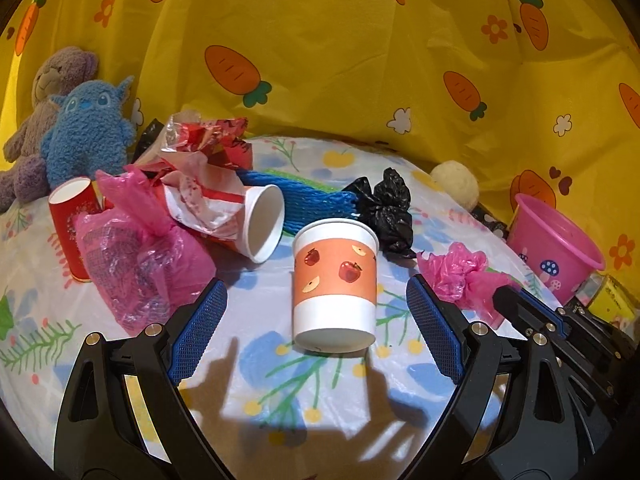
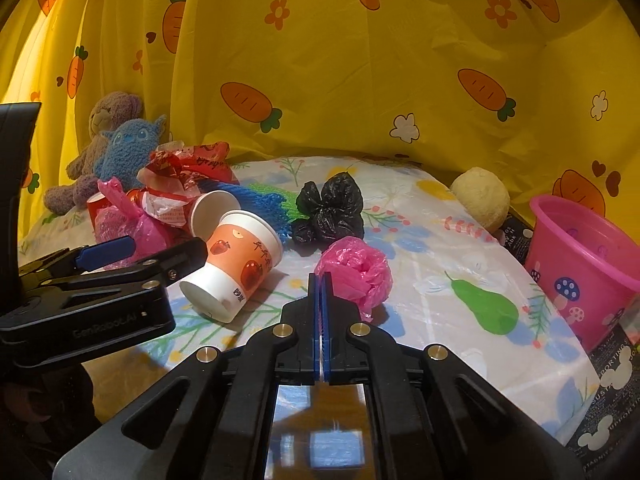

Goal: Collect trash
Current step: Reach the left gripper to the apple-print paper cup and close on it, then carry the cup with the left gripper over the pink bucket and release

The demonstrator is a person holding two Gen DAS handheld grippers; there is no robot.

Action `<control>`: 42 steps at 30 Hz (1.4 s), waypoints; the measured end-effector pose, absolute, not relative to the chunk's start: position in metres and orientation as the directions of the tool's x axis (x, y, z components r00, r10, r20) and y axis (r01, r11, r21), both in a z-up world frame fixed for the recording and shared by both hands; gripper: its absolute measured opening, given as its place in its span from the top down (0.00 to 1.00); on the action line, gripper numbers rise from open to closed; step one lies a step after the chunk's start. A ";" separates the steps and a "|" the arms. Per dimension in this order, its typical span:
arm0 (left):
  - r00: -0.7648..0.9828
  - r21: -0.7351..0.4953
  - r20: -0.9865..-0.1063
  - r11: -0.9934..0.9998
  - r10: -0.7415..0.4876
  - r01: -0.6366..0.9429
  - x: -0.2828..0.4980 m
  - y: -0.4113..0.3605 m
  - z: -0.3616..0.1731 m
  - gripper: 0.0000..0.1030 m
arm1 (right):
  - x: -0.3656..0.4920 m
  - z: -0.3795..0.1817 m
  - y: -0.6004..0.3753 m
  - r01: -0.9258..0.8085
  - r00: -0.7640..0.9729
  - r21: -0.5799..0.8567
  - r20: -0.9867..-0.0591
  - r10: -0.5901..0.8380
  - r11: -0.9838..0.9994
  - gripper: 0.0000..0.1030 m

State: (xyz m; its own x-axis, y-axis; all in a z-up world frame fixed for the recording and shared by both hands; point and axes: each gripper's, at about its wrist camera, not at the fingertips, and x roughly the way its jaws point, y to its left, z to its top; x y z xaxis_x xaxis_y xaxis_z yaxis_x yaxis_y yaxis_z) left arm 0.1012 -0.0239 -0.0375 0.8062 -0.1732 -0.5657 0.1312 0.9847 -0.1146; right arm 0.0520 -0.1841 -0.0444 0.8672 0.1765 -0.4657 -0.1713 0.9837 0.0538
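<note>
1. Trash heap at far left: red cup [image 1: 70, 228], pink bag [image 1: 140, 264], tipped white cup [image 1: 262, 224].
2. Left gripper [image 1: 316, 332] spread open around the apple-print cup [image 1: 335, 284], pads not touching it.
3. Black bag [image 1: 384, 212] sits farther back.
4. Right gripper [image 2: 321, 280] is closed, pinching an edge of the crumpled pink bag [image 2: 356, 270].
5. Pink bucket [image 2: 584, 268] stands at right.

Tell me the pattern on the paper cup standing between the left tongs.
Paper cup: white with an orange band printed with red apples, clearest in the left wrist view.
</note>
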 end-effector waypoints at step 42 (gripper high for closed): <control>0.768 -0.143 -0.517 0.923 -0.378 0.358 0.096 -0.109 0.019 0.48 | 0.017 0.001 -0.260 -0.065 0.939 0.034 -0.335 0.073 0.997 0.98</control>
